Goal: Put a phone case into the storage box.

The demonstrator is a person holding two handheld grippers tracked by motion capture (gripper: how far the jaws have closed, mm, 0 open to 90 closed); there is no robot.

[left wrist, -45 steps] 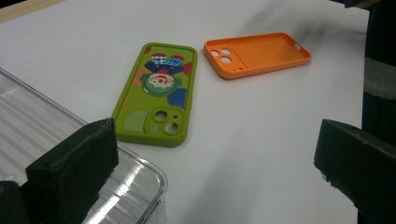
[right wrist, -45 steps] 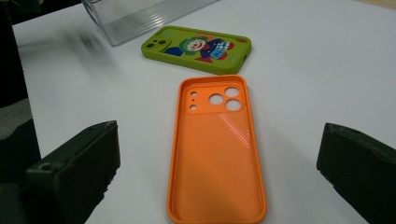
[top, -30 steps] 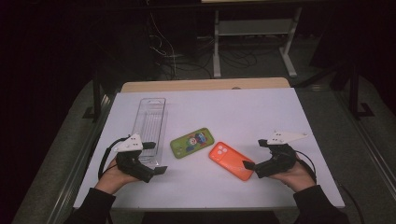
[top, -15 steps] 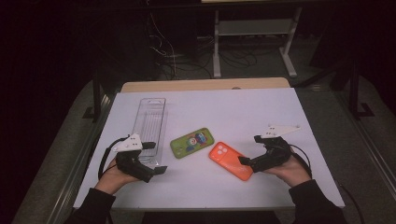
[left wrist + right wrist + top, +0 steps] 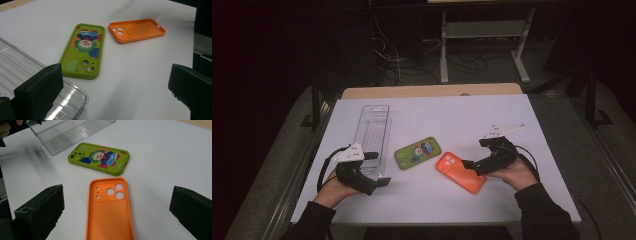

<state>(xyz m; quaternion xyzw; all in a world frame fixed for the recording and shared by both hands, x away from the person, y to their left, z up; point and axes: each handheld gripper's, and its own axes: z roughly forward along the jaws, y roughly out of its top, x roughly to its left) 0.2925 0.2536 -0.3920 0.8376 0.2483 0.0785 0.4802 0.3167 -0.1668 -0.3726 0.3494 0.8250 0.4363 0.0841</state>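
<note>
An orange phone case (image 5: 460, 171) lies hollow side up on the white table, right of centre. Beside it to the left lies a green phone case (image 5: 418, 152), clown picture up. My right gripper (image 5: 469, 167) is open at the orange case's right end. In the right gripper view the orange case (image 5: 110, 210) lies between the wide jaws of that gripper (image 5: 117, 195), with the green case (image 5: 100, 158) beyond. My left gripper (image 5: 379, 169) rests open at the near end of a clear plastic tray (image 5: 373, 131). The left gripper (image 5: 113, 75) faces the green case (image 5: 83, 51) and the orange case (image 5: 137, 30).
The clear tray (image 5: 25, 75) is long, ribbed and holds nothing. The white table top (image 5: 512, 120) has free room at the back and far right. A wooden strip (image 5: 427, 91) runs along its far edge. Behind that are a dark floor with cables and a shelf frame (image 5: 484, 30).
My right gripper has moved left and forward, closer over the orange case's end. The left gripper and both cases have stayed put.
</note>
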